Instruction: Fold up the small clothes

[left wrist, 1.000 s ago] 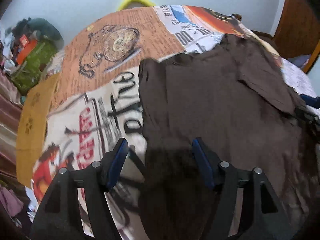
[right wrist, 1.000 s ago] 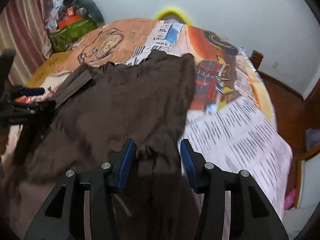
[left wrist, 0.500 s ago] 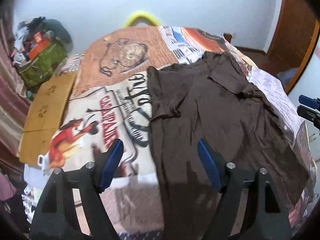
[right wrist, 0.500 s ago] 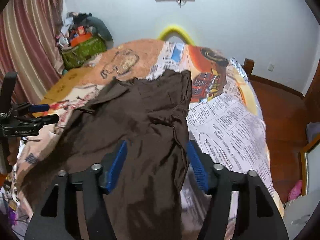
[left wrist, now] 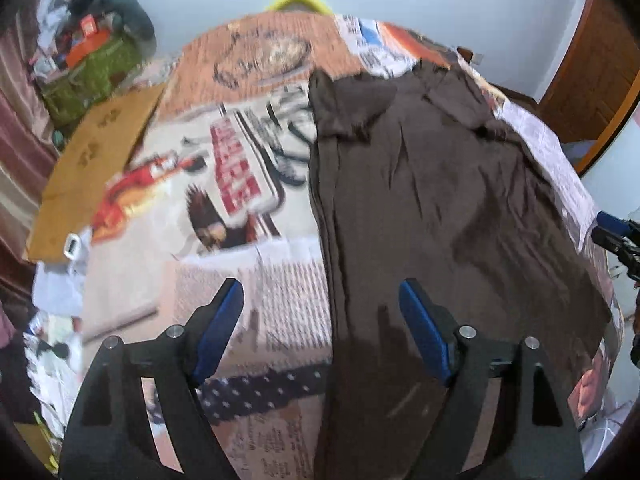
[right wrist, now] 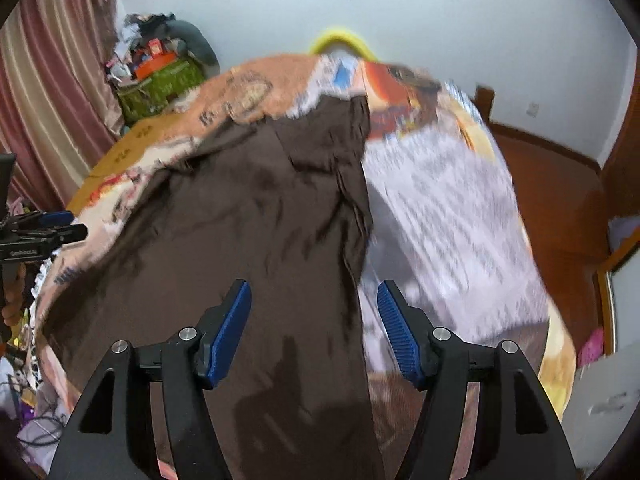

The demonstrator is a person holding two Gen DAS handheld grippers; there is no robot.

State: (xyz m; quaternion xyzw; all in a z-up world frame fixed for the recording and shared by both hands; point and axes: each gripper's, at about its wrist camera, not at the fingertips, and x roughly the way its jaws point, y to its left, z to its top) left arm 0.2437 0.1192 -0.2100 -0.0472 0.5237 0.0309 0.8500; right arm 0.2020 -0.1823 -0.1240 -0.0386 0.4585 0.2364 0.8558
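A dark brown garment (left wrist: 432, 216) lies spread flat on a bed with a printed cover (left wrist: 224, 208); it also shows in the right wrist view (right wrist: 256, 232). My left gripper (left wrist: 322, 320) is open and empty, above the garment's left edge near the front. My right gripper (right wrist: 314, 324) is open and empty, above the garment's right edge near the front. Each gripper shows at the side of the other's view: the right one (left wrist: 614, 236), the left one (right wrist: 44, 228).
A cardboard sheet (left wrist: 96, 160) lies at the bed's left side. A pile of bags and clutter (left wrist: 92, 60) stands in the far left corner by a striped curtain (right wrist: 48, 92). A wooden door (left wrist: 596, 80) and wooden floor (right wrist: 560, 200) are to the right.
Both grippers let go of the garment, rose and pulled back toward its near end, then lowered toward it again. The garment now lies flatter and more spread out.
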